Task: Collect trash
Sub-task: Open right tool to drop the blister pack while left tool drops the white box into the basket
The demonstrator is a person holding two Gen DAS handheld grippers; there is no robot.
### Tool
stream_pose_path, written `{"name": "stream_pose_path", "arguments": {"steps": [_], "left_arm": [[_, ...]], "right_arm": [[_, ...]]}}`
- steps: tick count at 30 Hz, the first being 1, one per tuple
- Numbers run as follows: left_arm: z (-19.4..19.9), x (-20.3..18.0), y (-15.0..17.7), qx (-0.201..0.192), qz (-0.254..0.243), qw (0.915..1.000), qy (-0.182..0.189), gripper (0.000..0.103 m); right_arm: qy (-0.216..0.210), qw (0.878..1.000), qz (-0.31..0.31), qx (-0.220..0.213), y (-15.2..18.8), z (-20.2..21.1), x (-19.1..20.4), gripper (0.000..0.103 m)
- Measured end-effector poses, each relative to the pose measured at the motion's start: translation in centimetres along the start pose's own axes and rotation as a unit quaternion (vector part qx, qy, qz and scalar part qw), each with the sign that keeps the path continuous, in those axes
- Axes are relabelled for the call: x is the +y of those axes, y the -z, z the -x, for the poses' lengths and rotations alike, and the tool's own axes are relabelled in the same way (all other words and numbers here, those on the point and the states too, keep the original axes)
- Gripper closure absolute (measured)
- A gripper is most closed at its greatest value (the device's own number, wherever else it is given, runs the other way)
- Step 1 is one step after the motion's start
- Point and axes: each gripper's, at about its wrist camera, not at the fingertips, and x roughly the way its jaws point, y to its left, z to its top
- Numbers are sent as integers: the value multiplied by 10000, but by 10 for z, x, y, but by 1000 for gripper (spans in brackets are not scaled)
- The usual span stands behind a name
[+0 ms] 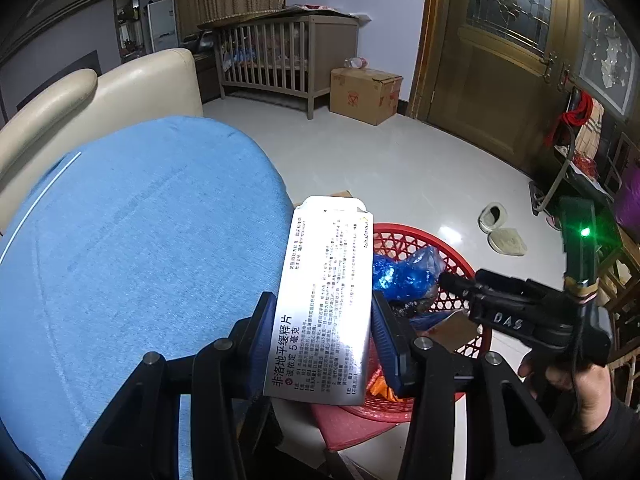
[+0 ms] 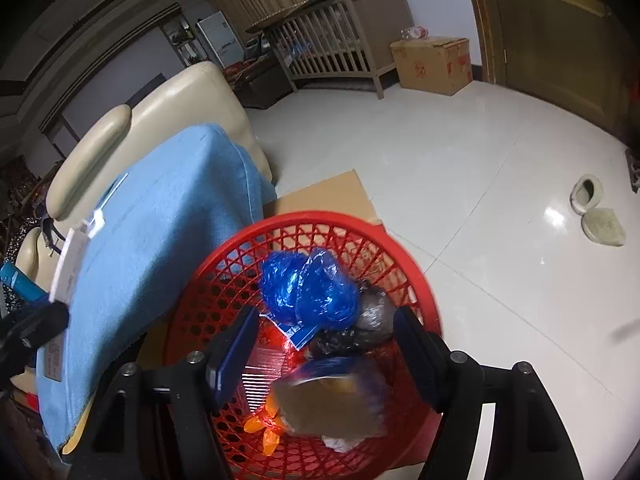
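The left gripper (image 1: 324, 332) has its 2 fingers (image 1: 264, 336) clenched on a silver medicine box (image 1: 324, 300), held at the lower centre of the left wrist view, just beside the blue cushion (image 1: 140, 260) and ahead of the red basket (image 1: 440, 256). In the right wrist view, the right gripper (image 2: 326, 354) hangs over the basket at lower centre, its fingers (image 2: 236, 356) released; a blurred brown packet (image 2: 332, 404) lies below them among a blue plastic bag (image 2: 308, 288) and other trash.
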Motion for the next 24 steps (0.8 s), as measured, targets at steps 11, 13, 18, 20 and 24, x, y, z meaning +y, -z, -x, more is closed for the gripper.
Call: {"name": "stream_pose_path", "arguments": {"steps": [11, 13, 18, 20, 24], "left_arm": [[-23, -26, 1, 321, -311, 9990, 74, 54], [-29, -27, 2, 391, -327, 9987, 52, 54], [-39, -32, -1, 498, -360, 9981, -84, 54], [-42, -36, -2, 536, -396, 9977, -139, 54], [-45, -41, -2, 588, -476, 9969, -219, 54]], "right_arm": [[-110, 9986, -287, -429, -11, 30, -11, 30], [-127, 9984, -321, -455, -11, 32, -14, 30], [-158, 9982, -322, -487, -9, 36, -16, 30], [-172, 9981, -325, -505, -9, 39, -17, 30], [-174, 9976, -338, -576, -11, 45, -19, 30]]}}
